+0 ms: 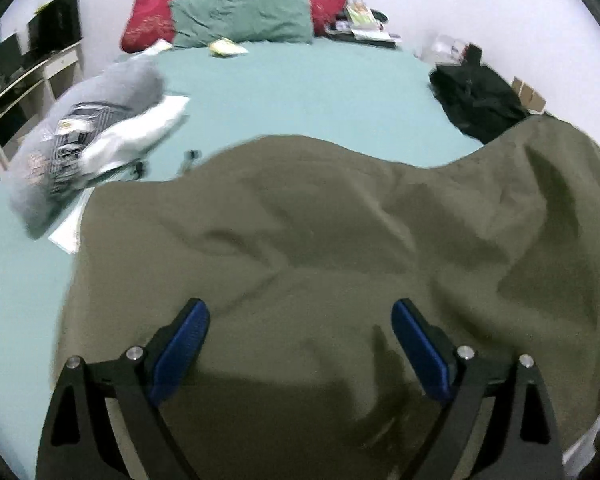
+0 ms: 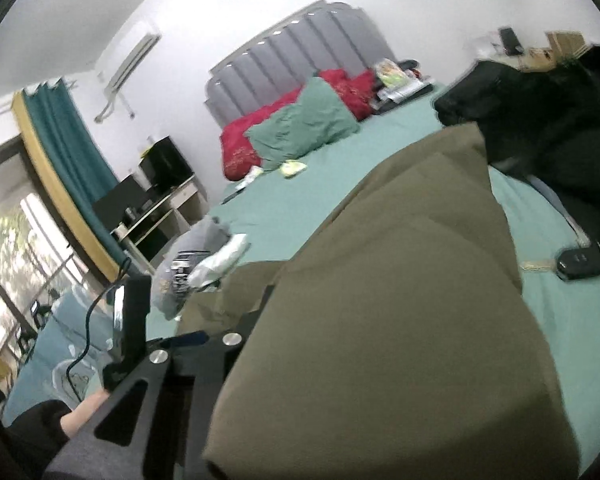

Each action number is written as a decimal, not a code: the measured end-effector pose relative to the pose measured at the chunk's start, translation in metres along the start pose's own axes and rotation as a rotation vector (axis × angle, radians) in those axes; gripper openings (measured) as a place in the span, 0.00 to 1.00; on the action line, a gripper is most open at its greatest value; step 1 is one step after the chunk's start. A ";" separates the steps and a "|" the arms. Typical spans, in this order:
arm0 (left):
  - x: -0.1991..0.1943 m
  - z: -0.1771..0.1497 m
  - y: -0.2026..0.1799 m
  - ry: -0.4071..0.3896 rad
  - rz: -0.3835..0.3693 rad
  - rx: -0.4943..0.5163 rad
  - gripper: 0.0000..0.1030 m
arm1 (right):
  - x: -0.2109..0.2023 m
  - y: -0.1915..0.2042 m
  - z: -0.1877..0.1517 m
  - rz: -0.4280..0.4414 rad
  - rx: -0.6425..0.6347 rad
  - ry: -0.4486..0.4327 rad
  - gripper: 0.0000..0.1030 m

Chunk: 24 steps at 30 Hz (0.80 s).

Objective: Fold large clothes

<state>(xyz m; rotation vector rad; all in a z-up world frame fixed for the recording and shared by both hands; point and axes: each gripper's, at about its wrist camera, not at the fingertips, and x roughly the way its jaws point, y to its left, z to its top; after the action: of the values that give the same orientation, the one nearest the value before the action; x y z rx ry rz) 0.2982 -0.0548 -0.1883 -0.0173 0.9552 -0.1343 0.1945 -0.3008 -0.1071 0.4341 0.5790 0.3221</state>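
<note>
A large olive-green garment (image 1: 340,240) lies spread on the teal bed sheet (image 1: 300,92) and fills the lower part of the left wrist view. My left gripper (image 1: 300,316) hovers over its near part with its blue-padded jaws wide apart and empty. In the right wrist view the same garment (image 2: 400,300) drapes up over my right gripper and hides its fingertips. Only the left black finger arm (image 2: 188,364) shows, with cloth bunched against it. The other handheld gripper (image 2: 130,320) shows at the left.
A pile of grey and white clothes (image 1: 92,140) lies at the bed's left. A black garment (image 1: 476,100) lies at the right edge. Red and teal pillows (image 1: 240,16) and magazines lie by the headboard. A dark key fob (image 2: 580,266) lies on the sheet.
</note>
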 end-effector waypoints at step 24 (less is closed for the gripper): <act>-0.101 -0.100 0.284 -0.199 0.022 -0.506 0.90 | 0.187 0.278 -0.150 0.260 -0.369 0.568 0.76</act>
<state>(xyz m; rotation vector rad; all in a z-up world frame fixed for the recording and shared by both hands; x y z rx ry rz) 0.1892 0.2437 -0.1849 -0.4776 0.7693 0.1304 0.2072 0.0603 -0.1722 0.0498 0.9963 0.8013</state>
